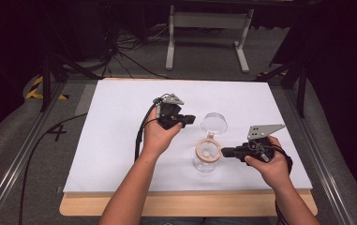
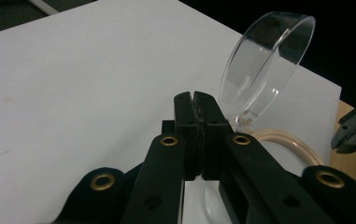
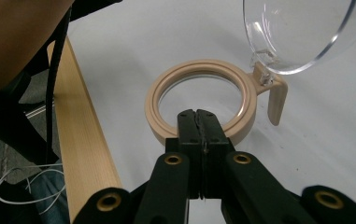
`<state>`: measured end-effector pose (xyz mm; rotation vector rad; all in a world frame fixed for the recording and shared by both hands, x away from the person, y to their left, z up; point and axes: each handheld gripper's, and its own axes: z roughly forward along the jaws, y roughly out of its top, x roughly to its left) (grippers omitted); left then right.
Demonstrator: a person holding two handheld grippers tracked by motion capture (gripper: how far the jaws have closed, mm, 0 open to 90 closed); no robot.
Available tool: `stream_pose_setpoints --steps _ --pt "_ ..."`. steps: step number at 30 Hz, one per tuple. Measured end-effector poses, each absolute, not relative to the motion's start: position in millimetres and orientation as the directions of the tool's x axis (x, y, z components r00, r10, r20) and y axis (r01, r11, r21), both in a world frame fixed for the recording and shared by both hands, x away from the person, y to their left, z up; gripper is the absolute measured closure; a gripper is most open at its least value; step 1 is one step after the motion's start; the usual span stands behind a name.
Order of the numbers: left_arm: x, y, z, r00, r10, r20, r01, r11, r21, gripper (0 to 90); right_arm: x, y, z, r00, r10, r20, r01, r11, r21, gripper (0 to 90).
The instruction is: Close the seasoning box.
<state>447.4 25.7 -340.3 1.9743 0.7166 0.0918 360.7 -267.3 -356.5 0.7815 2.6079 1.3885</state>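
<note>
Clear jar (image 1: 207, 157), lid (image 1: 213, 123) swung open, grippers closed beside it

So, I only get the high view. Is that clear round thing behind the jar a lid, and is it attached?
Observer: Yes. The right gripper view shows the clear lid hinged to a beige ring round the jar's mouth.
Operator: Is the right-hand tool gripping that ring?
Observer: The right gripper's fingers are closed together, with their tips over the ring's near edge. I cannot tell if they touch it.
Operator: And the left one?
Observer: The left gripper's fingers are closed too, with nothing between them. They sit just beside the tilted lid's lower edge.
</note>
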Motion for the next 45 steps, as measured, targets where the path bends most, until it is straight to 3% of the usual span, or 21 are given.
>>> stream_pose_setpoints --steps 18,32,45 --pt "465.4 0.2 -333.5 0.841 0.487 -0.234 0.432 -0.345 0.833 86.7 364.5 -260.5 -354.6 -0.854 0.489 0.176 0.398 0.399 0.826 90.0" --pt "448.6 1.9 -329.1 0.873 0.443 -0.201 0.391 -0.392 0.833 86.7 367.0 -262.6 -353.5 -0.845 0.500 0.188 0.403 0.365 0.839 90.0" --pt "430.7 13.0 -321.1 0.876 0.458 -0.154 0.365 -0.419 0.832 84.6 360.6 -260.1 -349.3 -0.858 0.481 0.179 0.393 0.392 0.832 90.0"
